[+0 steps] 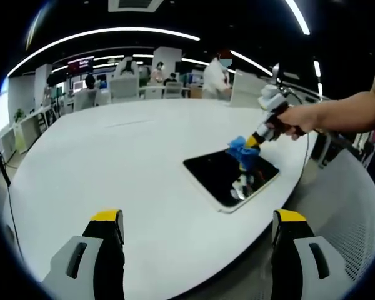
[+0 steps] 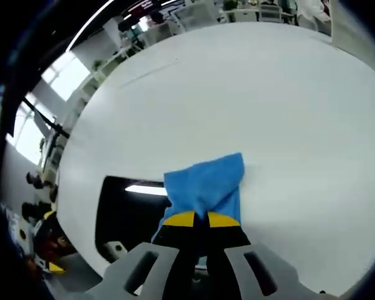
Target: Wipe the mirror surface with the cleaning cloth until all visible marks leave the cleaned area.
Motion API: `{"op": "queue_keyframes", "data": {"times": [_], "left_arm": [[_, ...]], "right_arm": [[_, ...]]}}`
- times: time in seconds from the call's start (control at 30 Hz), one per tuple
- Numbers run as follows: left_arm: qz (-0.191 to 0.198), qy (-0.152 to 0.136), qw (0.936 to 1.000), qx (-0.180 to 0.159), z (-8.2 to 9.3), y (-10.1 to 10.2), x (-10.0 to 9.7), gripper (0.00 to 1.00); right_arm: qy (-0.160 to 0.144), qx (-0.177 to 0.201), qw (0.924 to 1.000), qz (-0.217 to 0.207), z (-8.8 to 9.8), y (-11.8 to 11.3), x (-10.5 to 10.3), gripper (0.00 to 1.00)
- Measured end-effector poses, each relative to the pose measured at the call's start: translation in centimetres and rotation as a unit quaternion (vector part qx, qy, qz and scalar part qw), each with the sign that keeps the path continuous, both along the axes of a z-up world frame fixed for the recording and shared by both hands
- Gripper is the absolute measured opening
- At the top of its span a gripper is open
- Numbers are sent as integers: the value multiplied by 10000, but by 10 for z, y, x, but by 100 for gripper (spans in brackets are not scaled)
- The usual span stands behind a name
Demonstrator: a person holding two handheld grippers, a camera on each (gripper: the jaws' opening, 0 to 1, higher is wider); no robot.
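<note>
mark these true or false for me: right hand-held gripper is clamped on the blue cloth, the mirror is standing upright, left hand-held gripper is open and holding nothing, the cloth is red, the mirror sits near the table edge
1. The right hand-held gripper is clamped on the blue cloth. True.
2. The mirror stands upright. False: it lies flat on the white table.
3. The left hand-held gripper is open and holds nothing. True.
4. The cloth is red. False: it is blue.
5. The mirror sits near the table edge. True: in the left gripper view its corner lies close to the rim.
</note>
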State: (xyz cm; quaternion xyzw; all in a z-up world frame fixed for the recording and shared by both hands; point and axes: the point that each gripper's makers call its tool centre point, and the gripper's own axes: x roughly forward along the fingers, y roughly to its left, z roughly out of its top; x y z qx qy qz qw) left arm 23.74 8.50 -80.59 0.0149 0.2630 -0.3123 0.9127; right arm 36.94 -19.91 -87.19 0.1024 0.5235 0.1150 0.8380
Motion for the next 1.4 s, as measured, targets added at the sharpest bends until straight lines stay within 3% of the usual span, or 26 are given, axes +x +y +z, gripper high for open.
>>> {"op": "queue_keyframes", "data": {"times": [0.37,0.8,1.07,1.4], "left_arm": [[5,-16,10000,-8,1,-1,1,99],[22,-32,10000,-6,2,0,3,99],[-17,-10,10000,5,0,-1,4,99],[-9,-16,10000,26,0,-1,4,99]], "right_arm": [[-13,-38,10000,-84,2,0,20,0],[3,-92,10000,-17,2,1,21,0],[-73,-18,10000,-5,17,-4,16,0],[-242,23,9997,-88,40,-33,17,0]]}}
